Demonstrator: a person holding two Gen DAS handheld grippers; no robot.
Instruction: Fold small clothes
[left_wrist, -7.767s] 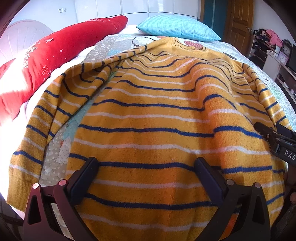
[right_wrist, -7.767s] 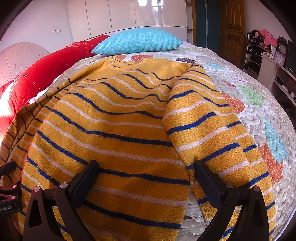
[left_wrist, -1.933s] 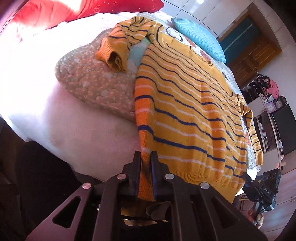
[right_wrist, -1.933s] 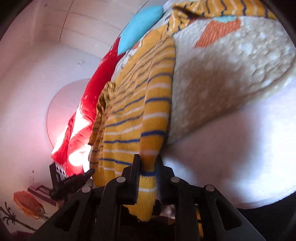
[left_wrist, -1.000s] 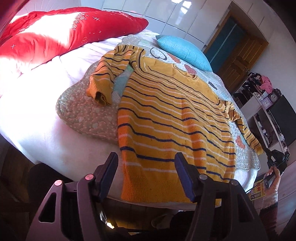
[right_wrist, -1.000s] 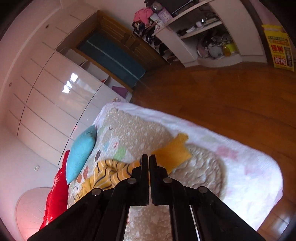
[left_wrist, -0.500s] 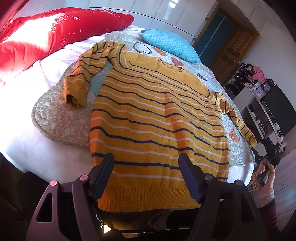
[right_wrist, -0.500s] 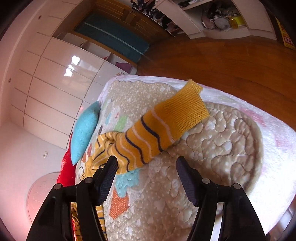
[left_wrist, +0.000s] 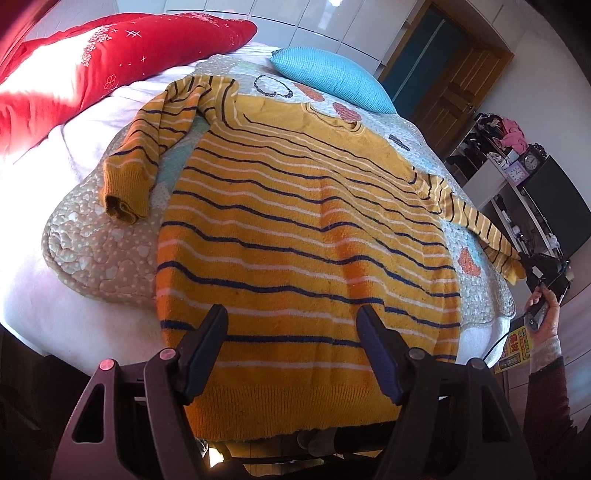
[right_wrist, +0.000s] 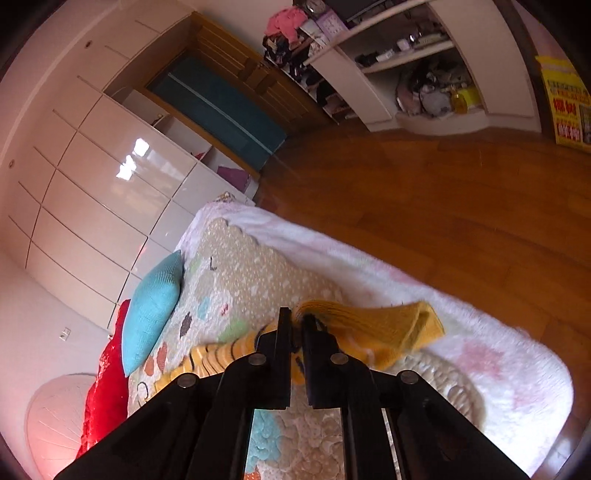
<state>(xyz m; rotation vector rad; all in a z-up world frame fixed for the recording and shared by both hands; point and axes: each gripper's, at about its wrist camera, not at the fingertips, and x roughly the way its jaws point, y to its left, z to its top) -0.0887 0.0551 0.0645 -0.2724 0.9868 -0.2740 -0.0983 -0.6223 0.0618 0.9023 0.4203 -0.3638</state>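
Note:
A yellow sweater with navy and white stripes lies spread flat on the bed, its hem hanging over the near edge. The left sleeve is bent down beside the body. My left gripper hovers open above the hem, touching nothing. The right sleeve runs out to the bed's right edge. There my right gripper, held by a hand, meets the cuff. In the right wrist view the right gripper is shut on the yellow cuff, which bunches up past the jaws.
A patterned quilt covers the white bed. A red pillow and a blue pillow lie at the head. Right of the bed are wooden floor, white shelves and a dark screen.
The right gripper opened around the sleeve cuff and has now shut on it. The left gripper, open since letting go of the hem corner, has drifted right over the hem's middle.

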